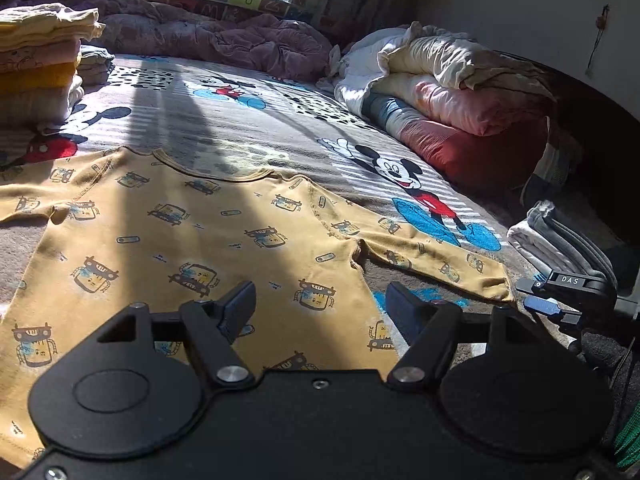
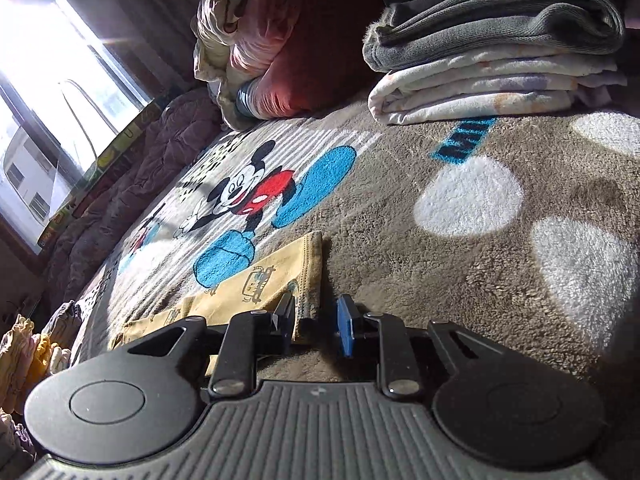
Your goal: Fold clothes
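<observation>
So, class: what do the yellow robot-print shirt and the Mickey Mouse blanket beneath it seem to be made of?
Yellow robot-print shirt: probably thin cotton knit, matte; it lies flat, with stitched seams and a ribbed cuff. Mickey Mouse blanket: likely plush synthetic fleece; the right wrist view shows a fuzzy, tufted pile.

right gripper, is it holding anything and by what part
Nothing is held. The right gripper is open, its jaws either side of the yellow shirt's sleeve cuff, not closed on it.
</observation>
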